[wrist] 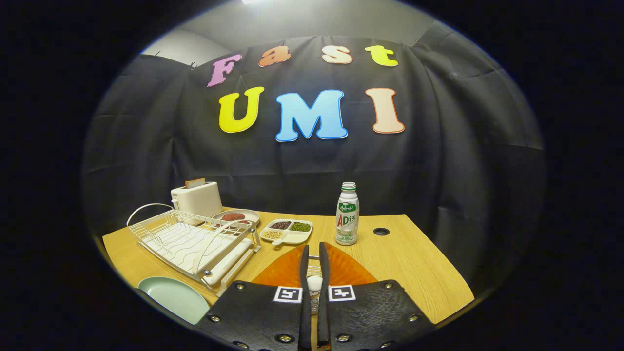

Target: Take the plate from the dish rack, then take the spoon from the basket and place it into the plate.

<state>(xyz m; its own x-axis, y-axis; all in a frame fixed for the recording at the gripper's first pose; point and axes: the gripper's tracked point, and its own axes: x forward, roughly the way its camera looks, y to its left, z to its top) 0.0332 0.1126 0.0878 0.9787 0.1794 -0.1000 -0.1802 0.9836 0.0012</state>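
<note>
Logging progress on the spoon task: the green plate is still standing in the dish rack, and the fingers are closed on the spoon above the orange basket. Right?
Not quite. The gripper view shows the green plate lying flat on the table beside the dish rack, not in it. The gripper is shut on the spoon above the orange basket.

The pale green plate (173,297) lay flat beside the white dish rack (195,241); the white spoon (314,283) sat pinched between the jaws.

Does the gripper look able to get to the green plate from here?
Probably yes. The plate lies on the table, left of the gripper, beside the rack, nothing on it. The jaws are near shut around something white.
</note>
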